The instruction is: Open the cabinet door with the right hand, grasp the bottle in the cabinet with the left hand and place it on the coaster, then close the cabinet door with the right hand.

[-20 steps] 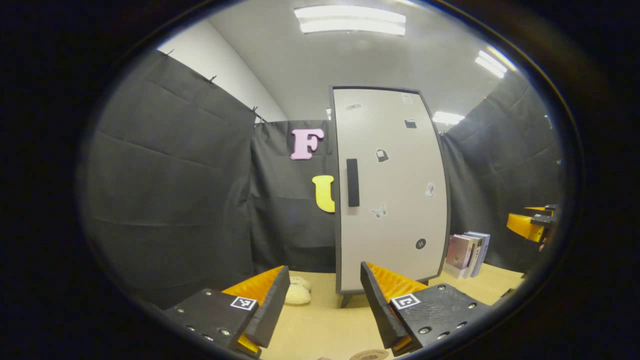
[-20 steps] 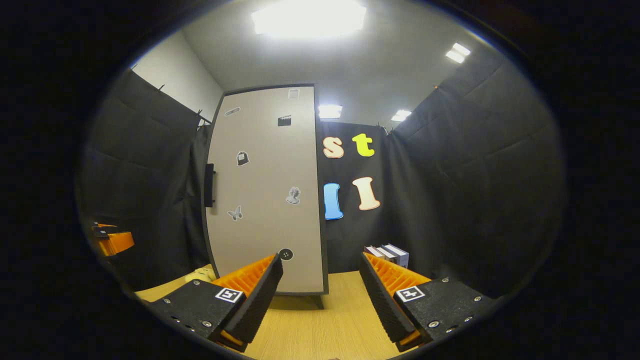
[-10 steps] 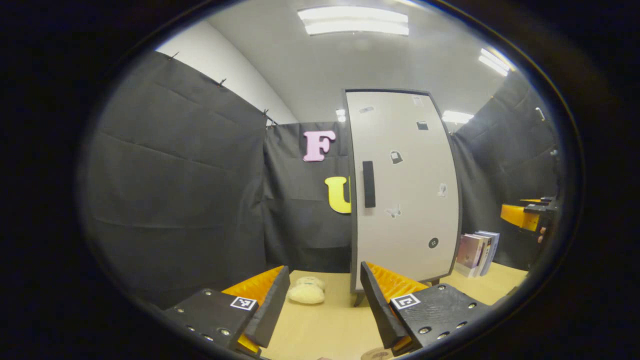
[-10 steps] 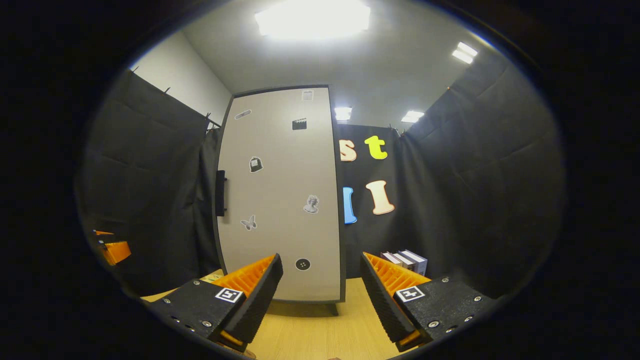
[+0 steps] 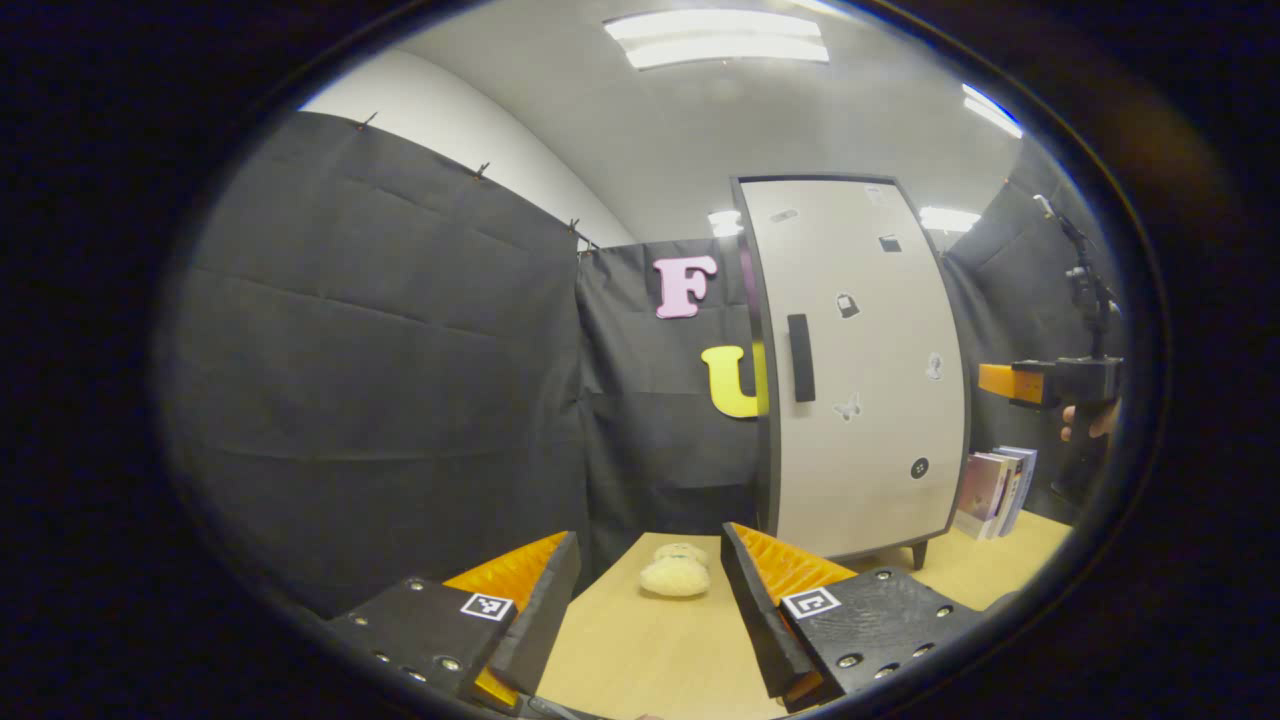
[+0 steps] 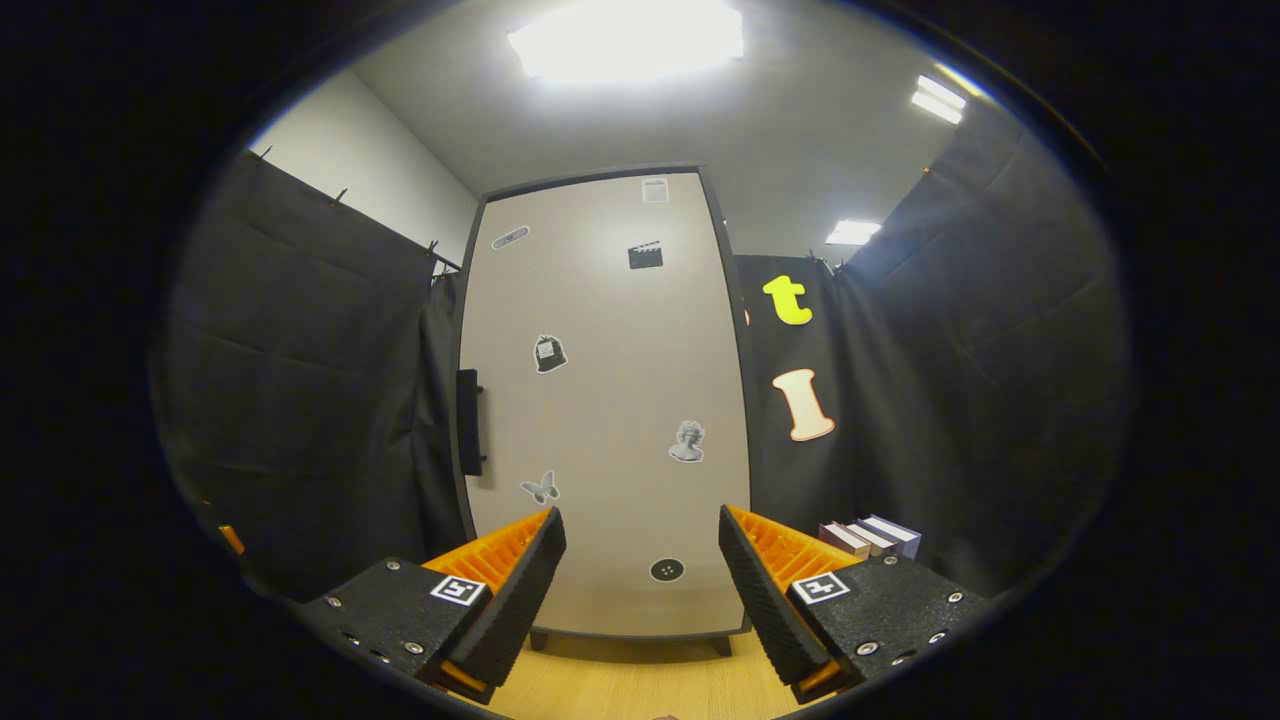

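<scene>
Cabinet door (image 6: 605,400) closed; pale panel with small stickers, dark handle (image 6: 468,422) on its left edge, seen in the right gripper view. Right gripper (image 6: 640,590) faces the door nearly head-on, fingers spread wide with nothing between them, not touching the door; handle lies up and to the left of the finger gap. Books (image 6: 868,537) stand on the table (image 6: 640,680) to the right of the cabinet, against the booth wall. In the left gripper view, left gripper (image 5: 648,615) hangs over the wooden table (image 5: 650,650), fingers apart and empty, well short of the cabinet. Cabinet door (image 5: 860,370) sits ahead and to the right of this gripper, handle (image 5: 800,357) on the near-left edge. A small cream plush toy (image 5: 676,570) lies on the table between and beyond the left fingers, near the cabinet's foot. Right gripper (image 5: 1040,382) shows at far right, held in a hand (image 5: 1090,420), in front of the cabinet. Bottle and coaster: position cannot be told; door shut over the interior.
</scene>
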